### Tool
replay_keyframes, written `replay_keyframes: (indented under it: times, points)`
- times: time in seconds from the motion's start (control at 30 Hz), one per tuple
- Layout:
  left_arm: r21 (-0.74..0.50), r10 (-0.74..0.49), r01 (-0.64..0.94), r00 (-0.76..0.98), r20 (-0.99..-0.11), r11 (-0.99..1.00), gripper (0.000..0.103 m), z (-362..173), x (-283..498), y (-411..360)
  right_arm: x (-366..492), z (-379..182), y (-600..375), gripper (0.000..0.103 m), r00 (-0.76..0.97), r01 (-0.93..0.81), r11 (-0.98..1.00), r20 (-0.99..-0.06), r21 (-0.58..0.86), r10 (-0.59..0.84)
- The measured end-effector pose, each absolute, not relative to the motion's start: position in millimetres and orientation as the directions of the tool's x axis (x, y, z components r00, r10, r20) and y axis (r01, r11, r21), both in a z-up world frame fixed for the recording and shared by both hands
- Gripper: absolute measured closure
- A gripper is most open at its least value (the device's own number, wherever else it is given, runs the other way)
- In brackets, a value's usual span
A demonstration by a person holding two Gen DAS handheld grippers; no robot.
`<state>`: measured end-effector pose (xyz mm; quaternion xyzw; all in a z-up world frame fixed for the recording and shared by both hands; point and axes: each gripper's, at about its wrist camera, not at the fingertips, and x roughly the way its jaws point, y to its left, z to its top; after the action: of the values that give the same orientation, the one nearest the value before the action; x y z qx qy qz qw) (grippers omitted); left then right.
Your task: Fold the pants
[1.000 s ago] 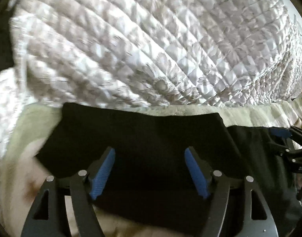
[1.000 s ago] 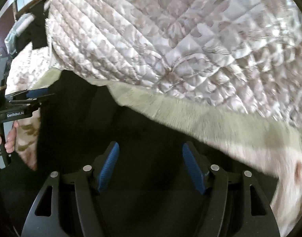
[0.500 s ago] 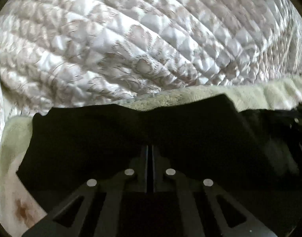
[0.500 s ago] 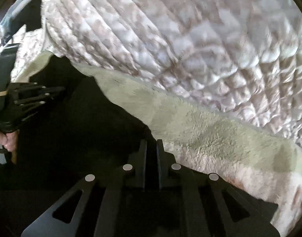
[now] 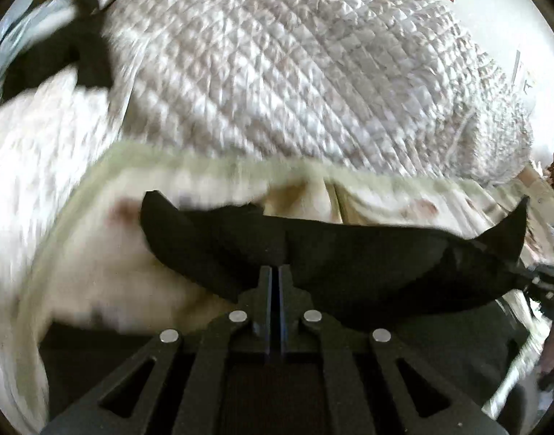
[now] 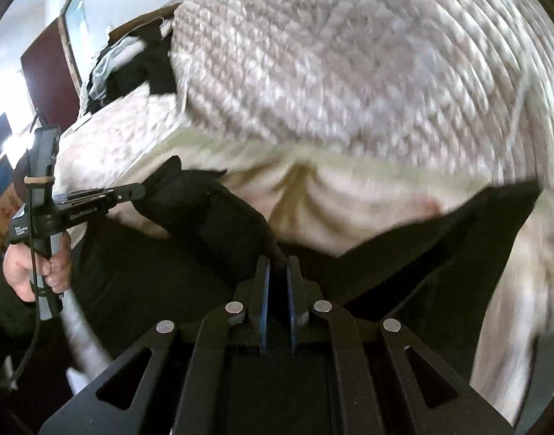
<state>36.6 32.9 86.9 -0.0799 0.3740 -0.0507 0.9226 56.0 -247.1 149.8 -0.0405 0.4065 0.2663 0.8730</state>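
Observation:
The black pants hang lifted above the cream fleece blanket, stretched between both grippers. My left gripper is shut on the pants' edge; it also shows in the right wrist view, pinching a raised corner of the fabric. My right gripper is shut on the pants too, with cloth bunched between its blue pads. More black fabric trails down to the right, over the blanket.
A quilted white bedspread rises behind the blanket. Dark clothing lies at the far left of the bed. A dark door and wall stand at the left in the right wrist view.
Both grippers shut on the pants about half a second ago. Since then they have lifted the edge up off the blanket, and the view has tilted up.

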Motion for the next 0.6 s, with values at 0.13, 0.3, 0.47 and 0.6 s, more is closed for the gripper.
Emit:
replay_keyframes:
  times: [0.13, 0.3, 0.47, 0.6]
  points:
    - [-0.191, -0.16, 0.02, 0.631, -0.759, 0.981, 0.099, 47.2, 0.4, 27.3, 12.0, 99.4, -263.2, 0.095, 0.43, -0.423, 0.877, -0.802, 0.228, 0.416]
    - [-0.209, -0.156, -0.023, 0.586, -0.795, 0.978, 0.098, 34.3, -20.4, 35.9, -7.5, 88.5, -278.9, 0.079, 0.424, -0.338, 0.879, -0.779, 0.336, 0.461]
    - [-0.212, -0.136, -0.045, 0.635, -0.76, 0.976, 0.068, 57.4, -19.5, 44.1, -21.9, 104.6, -290.6, 0.077, 0.467, -0.306, 0.884, -0.754, 0.353, 0.463]
    - [-0.205, -0.124, -0.043, 0.671, -0.731, 0.978, 0.049, 72.6, 3.5, 41.0, -35.4, 104.2, -313.3, 0.077, 0.488, -0.215, 0.893, -0.748, 0.396, 0.45]
